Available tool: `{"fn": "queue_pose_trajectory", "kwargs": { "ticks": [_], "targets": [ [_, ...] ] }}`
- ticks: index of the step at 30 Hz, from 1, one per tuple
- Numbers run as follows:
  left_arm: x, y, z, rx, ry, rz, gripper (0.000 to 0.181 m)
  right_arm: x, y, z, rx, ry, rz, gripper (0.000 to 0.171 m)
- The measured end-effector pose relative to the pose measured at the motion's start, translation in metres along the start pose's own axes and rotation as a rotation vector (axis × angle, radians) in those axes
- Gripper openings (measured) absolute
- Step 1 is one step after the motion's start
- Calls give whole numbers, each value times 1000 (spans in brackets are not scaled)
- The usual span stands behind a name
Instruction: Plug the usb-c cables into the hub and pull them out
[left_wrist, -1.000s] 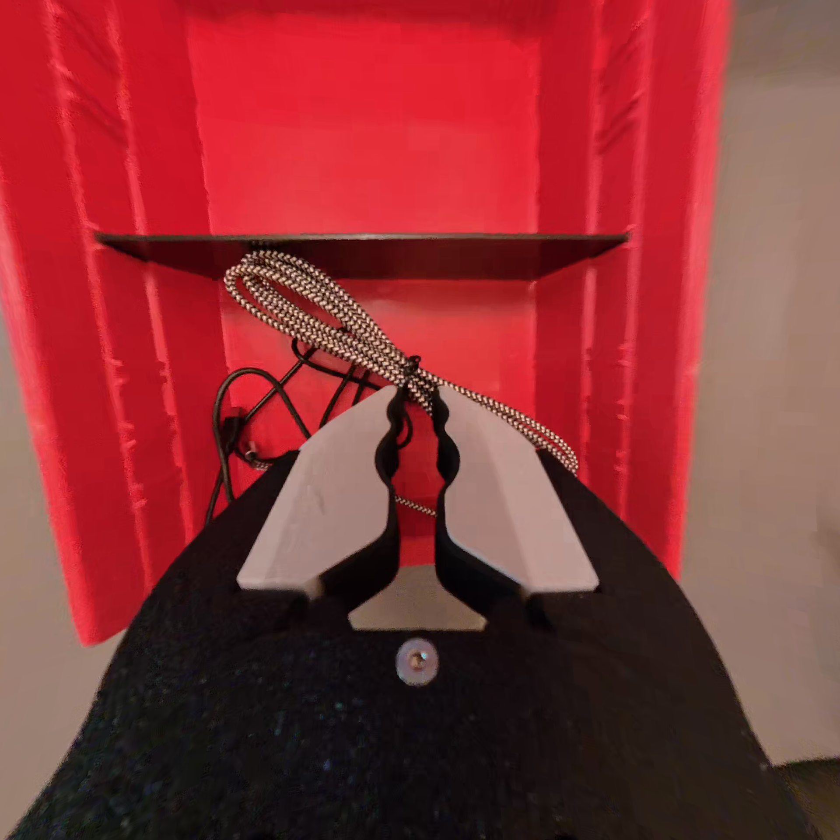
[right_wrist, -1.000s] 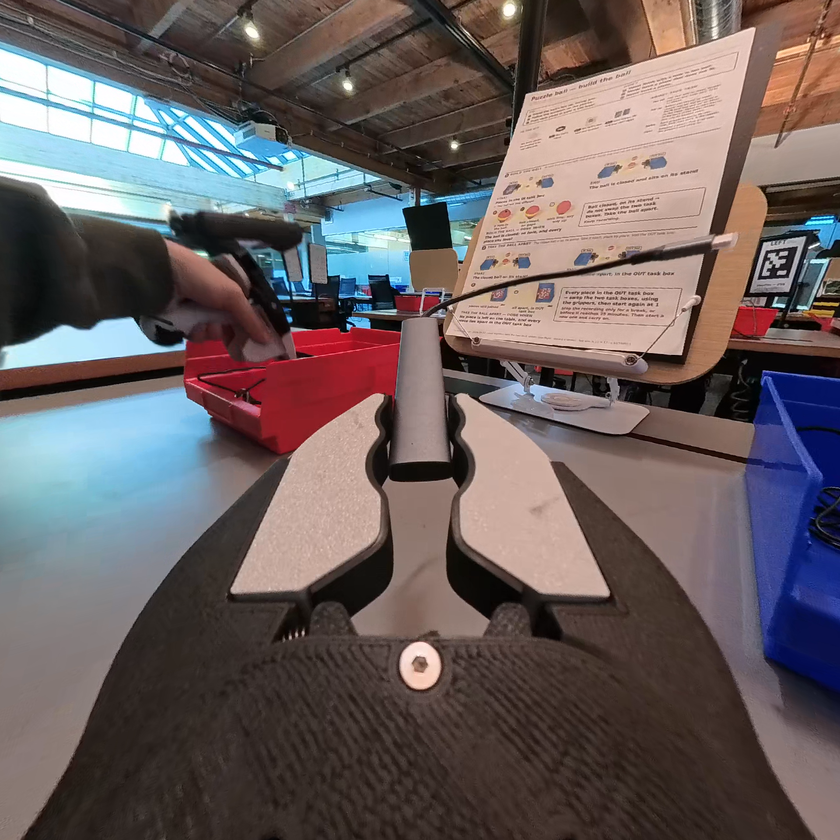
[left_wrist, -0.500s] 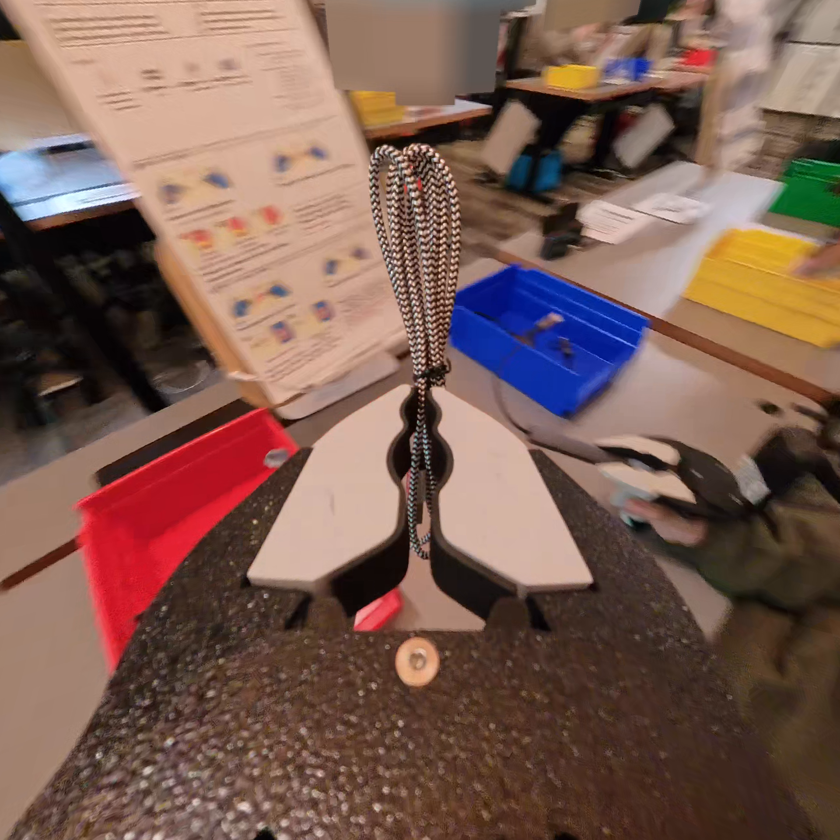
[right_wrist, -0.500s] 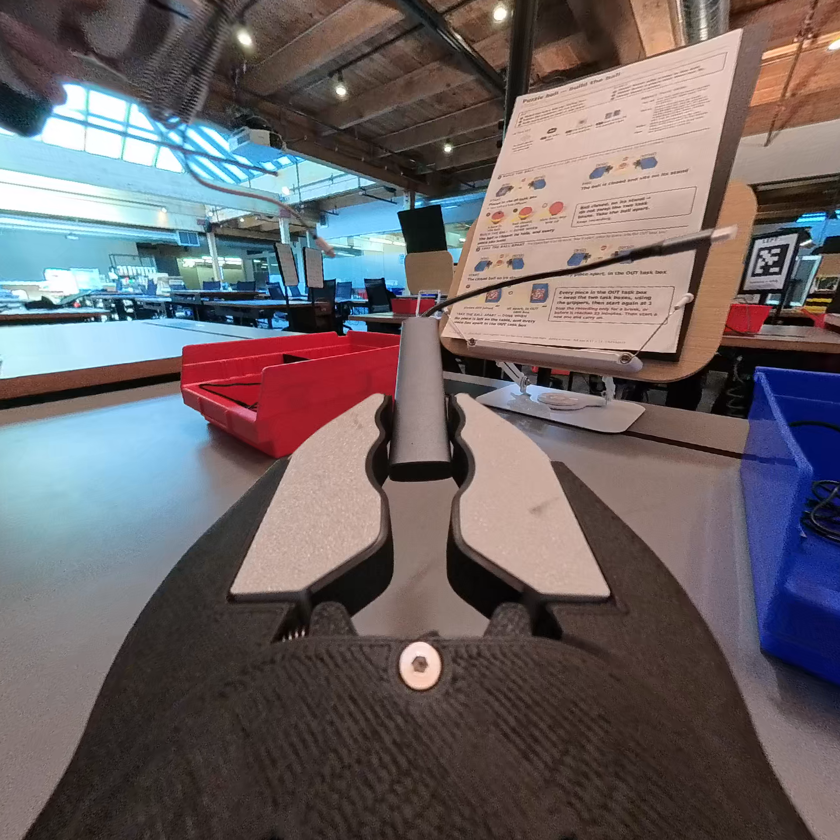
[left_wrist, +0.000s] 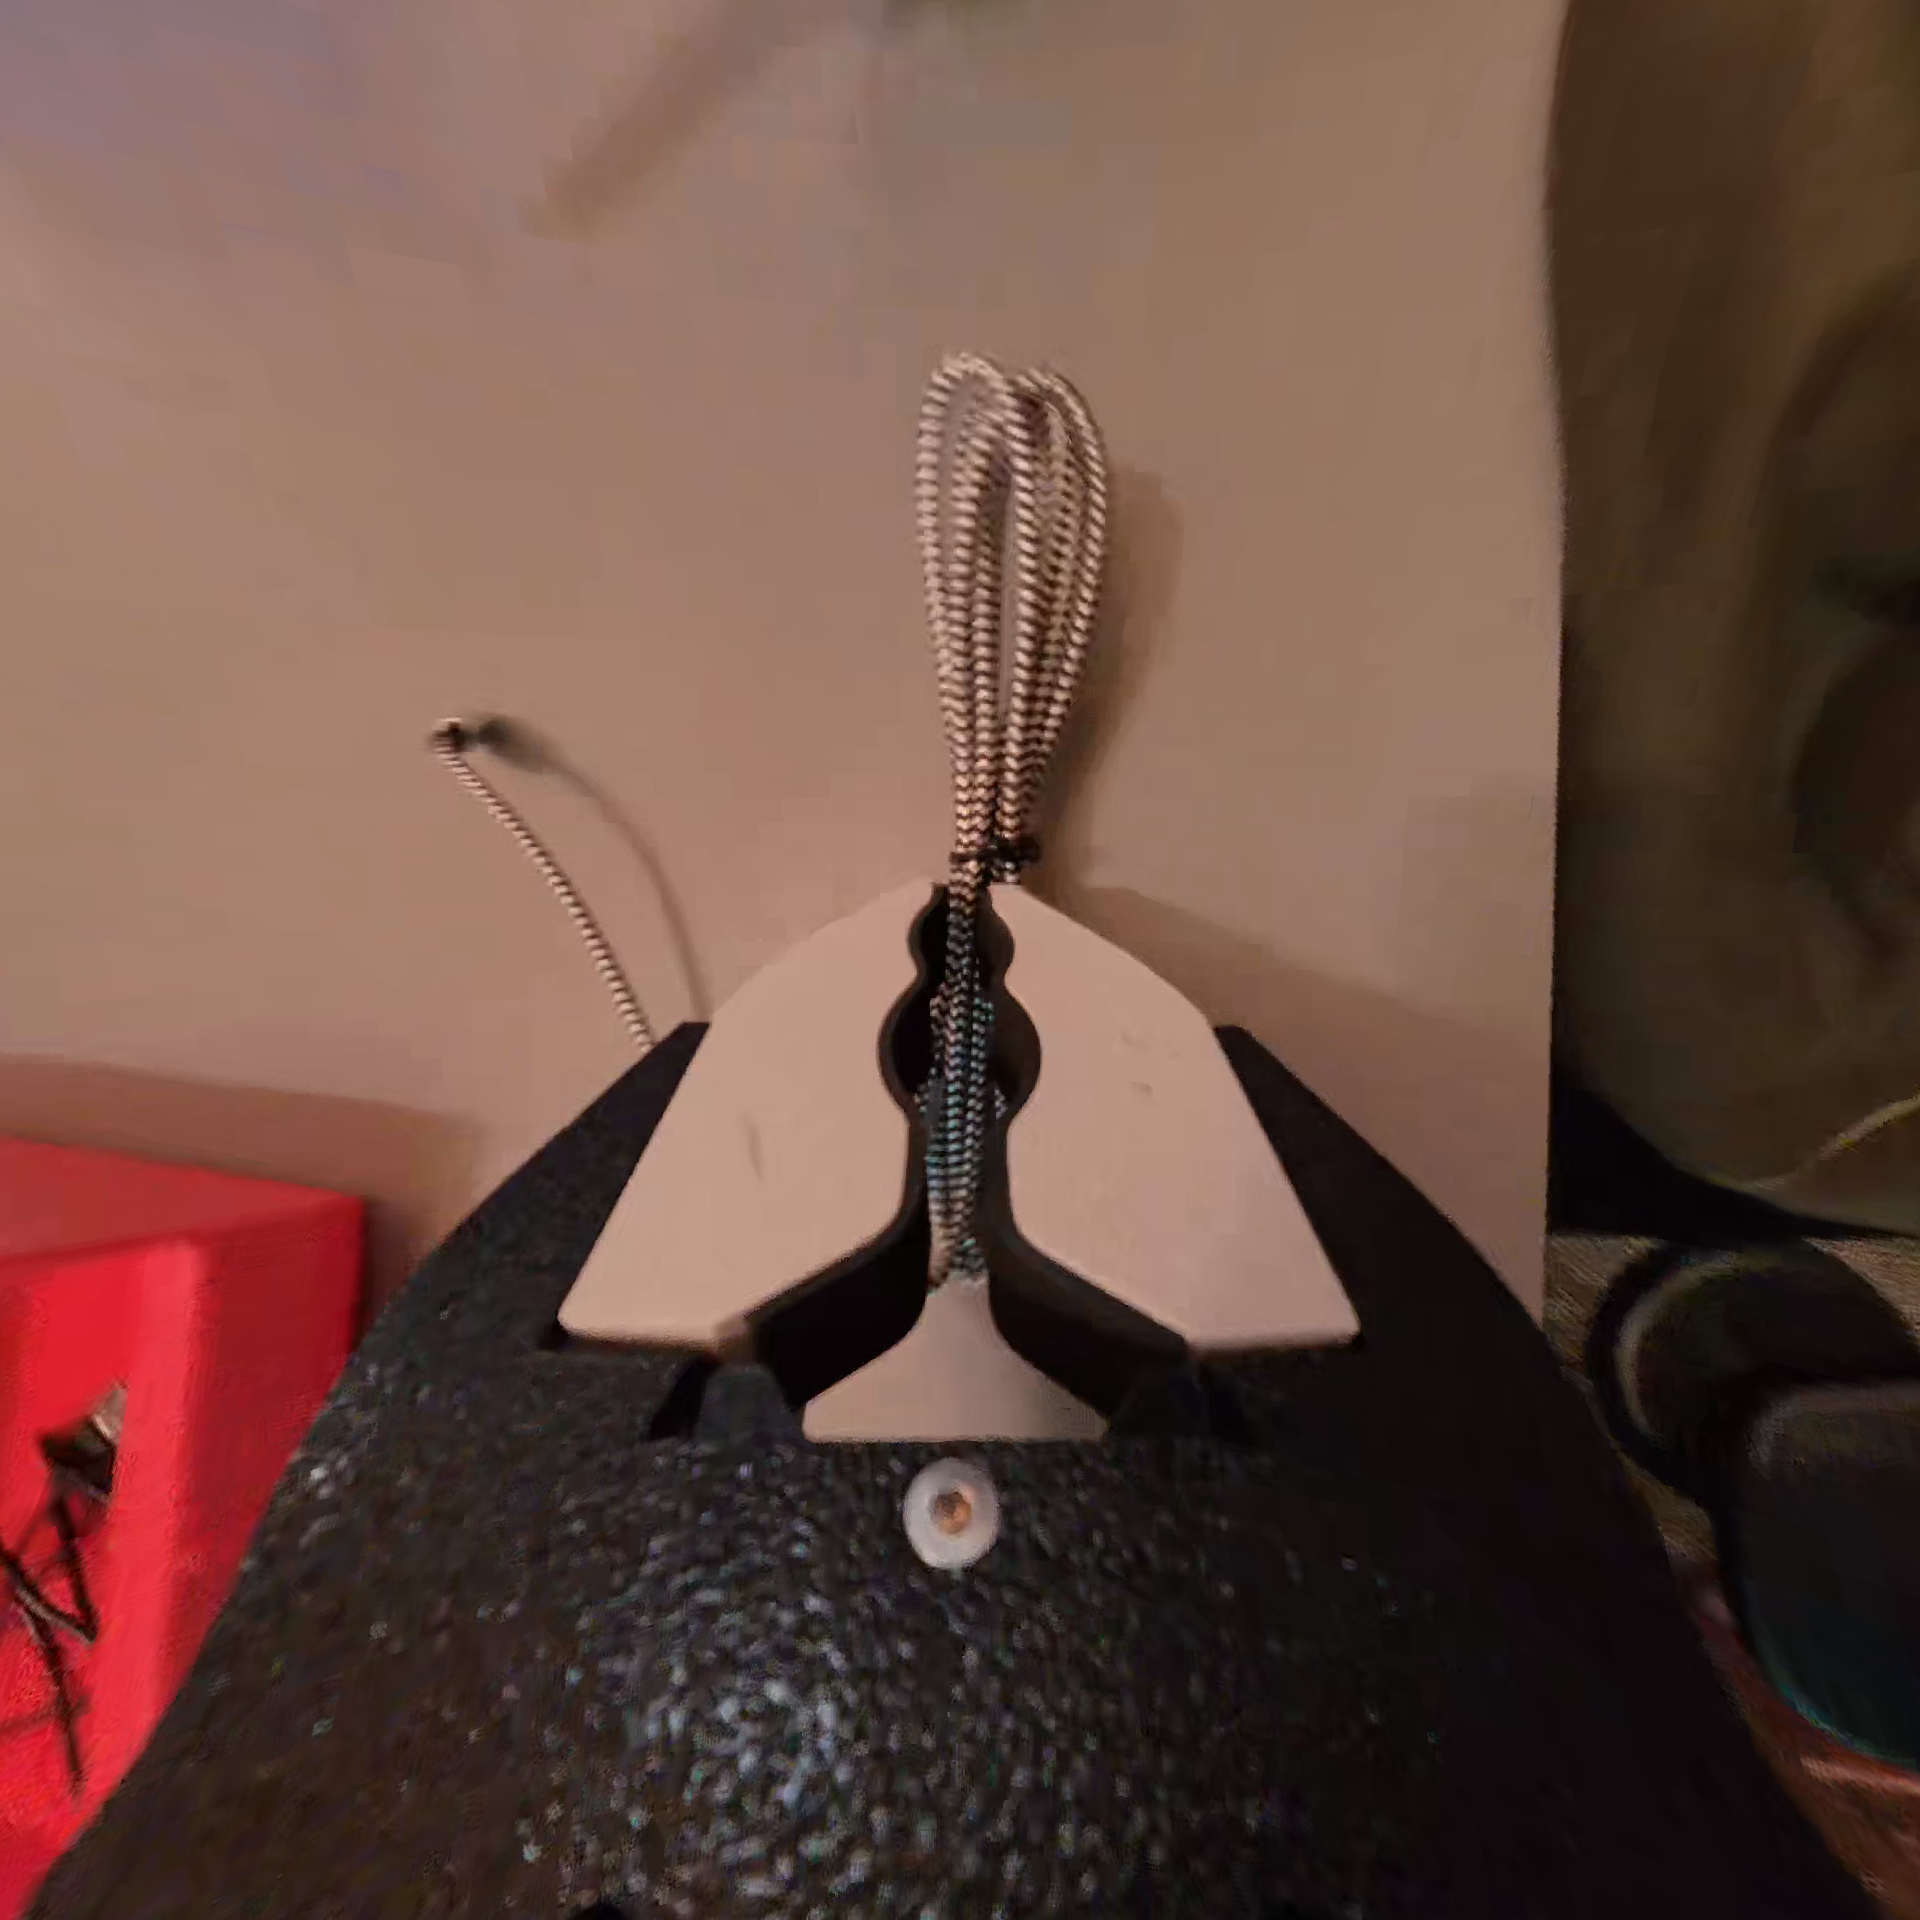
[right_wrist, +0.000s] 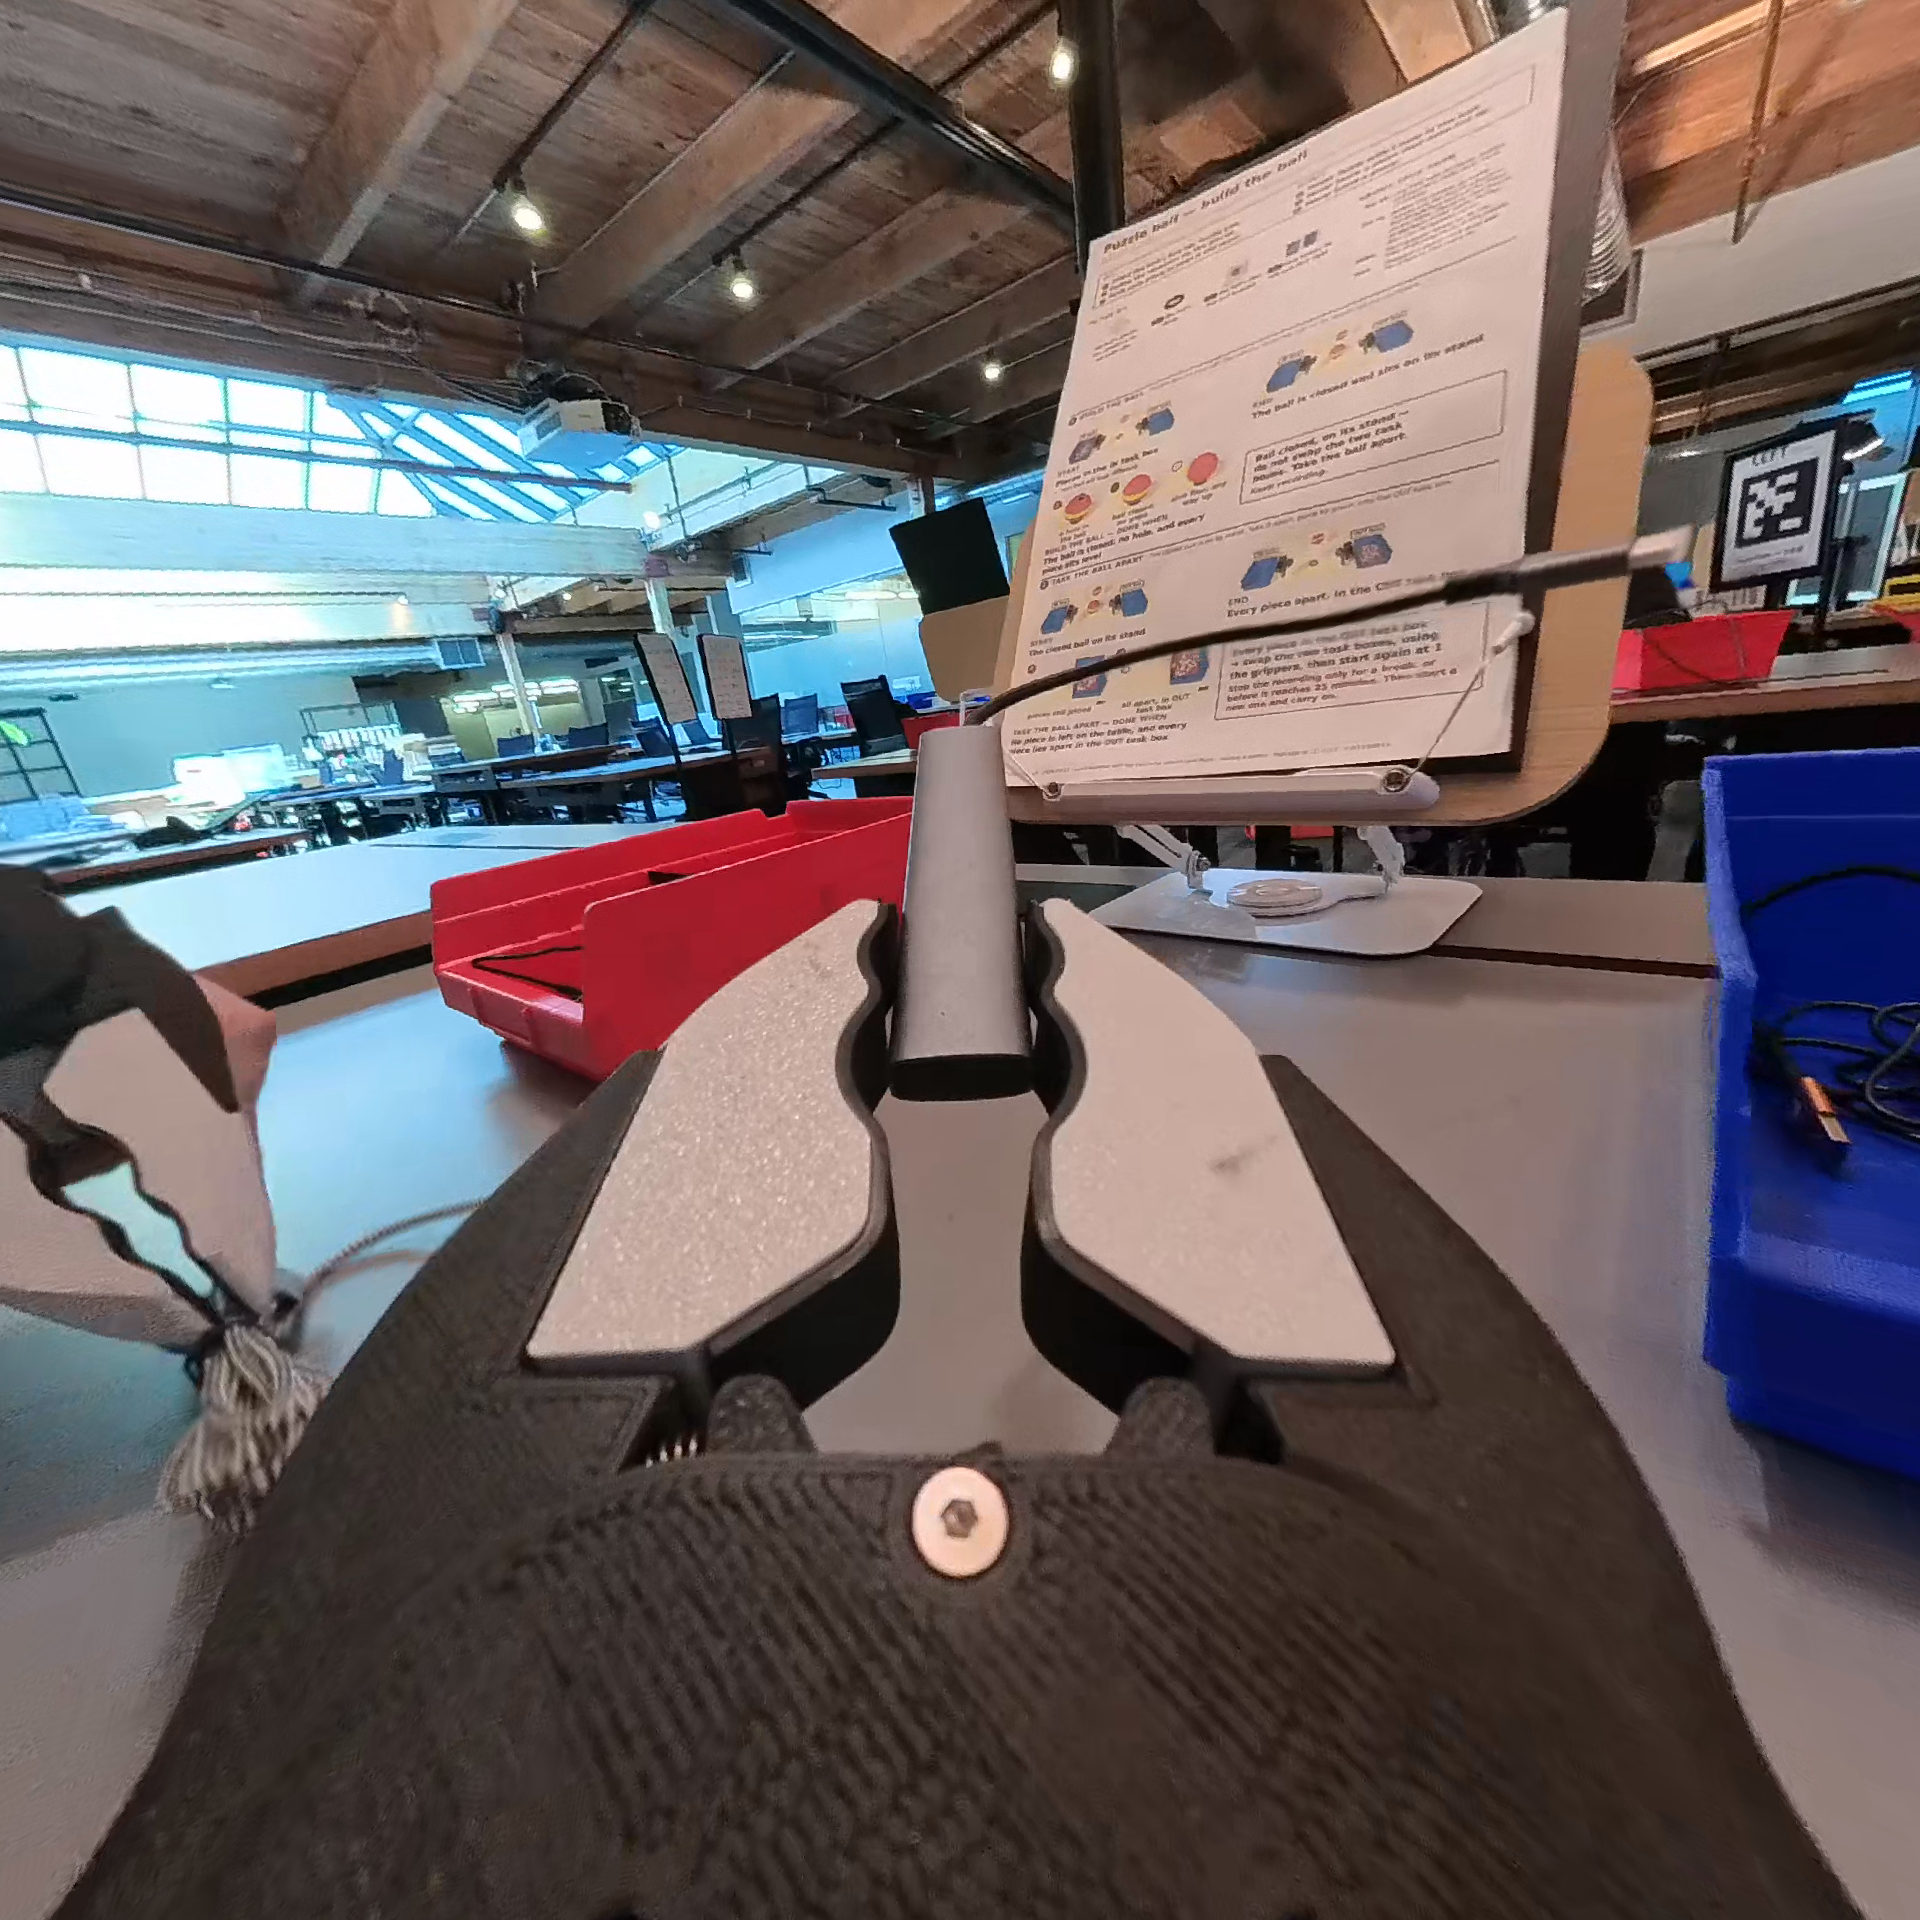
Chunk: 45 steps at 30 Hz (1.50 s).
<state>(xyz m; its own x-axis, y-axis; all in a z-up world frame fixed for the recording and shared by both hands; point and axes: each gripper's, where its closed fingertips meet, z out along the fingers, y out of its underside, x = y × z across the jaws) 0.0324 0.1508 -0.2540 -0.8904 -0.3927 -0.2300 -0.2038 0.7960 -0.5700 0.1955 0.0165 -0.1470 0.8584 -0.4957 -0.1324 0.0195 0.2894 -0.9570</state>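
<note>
Grey table (right_wrist: 1507, 1091) bears red bin (right_wrist: 665, 935), blue bin (right_wrist: 1808, 1299); document stand (right_wrist: 1288, 904) behind.

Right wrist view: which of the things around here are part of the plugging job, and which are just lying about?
In the job:
- grey hub, clamped in the right gripper
- braided cable bundle, pinched in the left gripper

Lying about:
- red bin
- blue bin with loose black cables
- instruction sheet on its stand
</note>
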Motion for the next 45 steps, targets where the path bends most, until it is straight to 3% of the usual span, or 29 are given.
{"fn": "queue_pose_trajectory", "kwargs": {
  "ticks": [3,5,8,11,16,19,23,29,36,41,45],
  "targets": [
    [-8,7,-12,0,6,-174,22,-7,2,1,-12,-13,-55,23],
    [-9,-8,-27,91,82,-293,46,-13,3,2,-22,-24,-94,23],
    [-48,-22,-37,199,-63,-474,43,-18,6,4,-37,-32,-138,23],
    [-93,-5,-23,82,-265,-767,36,-22,8,5,-49,-41,-164,23],
    [-121,22,12,-176,-441,-813,24,-25,10,5,-63,-57,-180,23],
    [-125,31,28,-214,-449,-872,9,-23,10,6,-68,-56,-158,23],
    [-126,21,34,-136,-473,-794,3,-22,10,5,-65,-68,-140,23],
    [-122,-29,24,99,-496,-601,3,-22,11,6,-76,-73,-134,23],
    [-104,-61,25,257,-405,-350,3,-23,11,7,-81,-81,-130,23],
    [-76,-44,42,144,-195,-371,3,-23,12,7,-86,-82,-128,23],
    [-73,-31,53,67,-184,-412,8,-23,12,7,-88,-84,-128,23]
  ]
}}
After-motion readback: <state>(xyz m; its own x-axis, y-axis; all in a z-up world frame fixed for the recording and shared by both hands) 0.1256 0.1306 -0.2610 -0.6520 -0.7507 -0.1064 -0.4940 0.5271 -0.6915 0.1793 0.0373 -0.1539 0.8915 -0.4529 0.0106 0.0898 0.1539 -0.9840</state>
